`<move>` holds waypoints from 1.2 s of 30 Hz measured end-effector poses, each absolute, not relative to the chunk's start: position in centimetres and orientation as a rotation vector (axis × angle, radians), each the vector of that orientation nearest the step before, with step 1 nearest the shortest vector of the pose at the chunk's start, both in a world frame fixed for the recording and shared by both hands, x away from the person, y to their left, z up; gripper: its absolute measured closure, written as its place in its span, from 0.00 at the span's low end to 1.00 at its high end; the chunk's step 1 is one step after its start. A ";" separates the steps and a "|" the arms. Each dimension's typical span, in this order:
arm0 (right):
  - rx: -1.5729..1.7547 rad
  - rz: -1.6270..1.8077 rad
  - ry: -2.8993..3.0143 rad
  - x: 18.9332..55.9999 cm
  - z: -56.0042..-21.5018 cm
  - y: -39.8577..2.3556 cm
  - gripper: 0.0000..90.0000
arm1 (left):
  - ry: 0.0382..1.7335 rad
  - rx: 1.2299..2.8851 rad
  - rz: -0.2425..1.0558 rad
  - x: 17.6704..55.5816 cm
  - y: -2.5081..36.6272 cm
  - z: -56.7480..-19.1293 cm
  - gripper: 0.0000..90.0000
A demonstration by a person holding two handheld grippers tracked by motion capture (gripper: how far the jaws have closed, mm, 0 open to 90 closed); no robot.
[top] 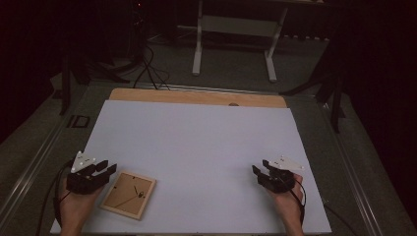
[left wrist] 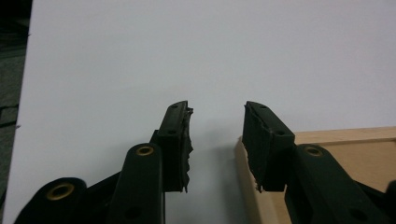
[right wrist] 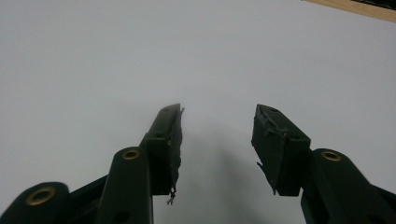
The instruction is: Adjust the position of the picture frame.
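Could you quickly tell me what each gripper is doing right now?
Left gripper: open, holding nothing; the wooden picture frame lies beside it.
Right gripper: open, holding nothing, above the white board.

This looks like a lab or recording room, dimly lit. A white sheet (top: 196, 162) covers a wooden board (top: 196, 97) set on a metal-railed bench. Behind the board, on grey floor, stands a white desk frame (top: 236, 44); left of it, black cables (top: 147, 69) trail and dark stands (top: 66, 88) rise.
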State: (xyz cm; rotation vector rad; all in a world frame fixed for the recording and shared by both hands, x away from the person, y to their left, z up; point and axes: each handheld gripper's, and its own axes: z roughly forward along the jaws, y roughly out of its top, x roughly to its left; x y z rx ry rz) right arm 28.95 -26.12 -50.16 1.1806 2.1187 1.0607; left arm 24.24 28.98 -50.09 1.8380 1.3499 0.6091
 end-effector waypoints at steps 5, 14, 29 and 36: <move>1.154 1.071 2.127 28.8 -50.1 -25.9 0.57 | 1.337 1.838 0.599 24.3 28.8 -50.0 0.69; 1.121 1.072 2.153 28.8 -50.3 -25.6 0.56 | 1.299 1.846 0.578 24.0 28.6 -49.6 0.90; 1.127 1.069 2.148 28.9 -50.4 -25.6 0.52 | 1.228 1.918 0.530 23.5 27.2 -49.6 1.00; 1.131 1.074 2.143 28.9 -50.3 -25.7 0.52 | 1.182 1.958 0.507 23.1 25.8 -49.6 1.00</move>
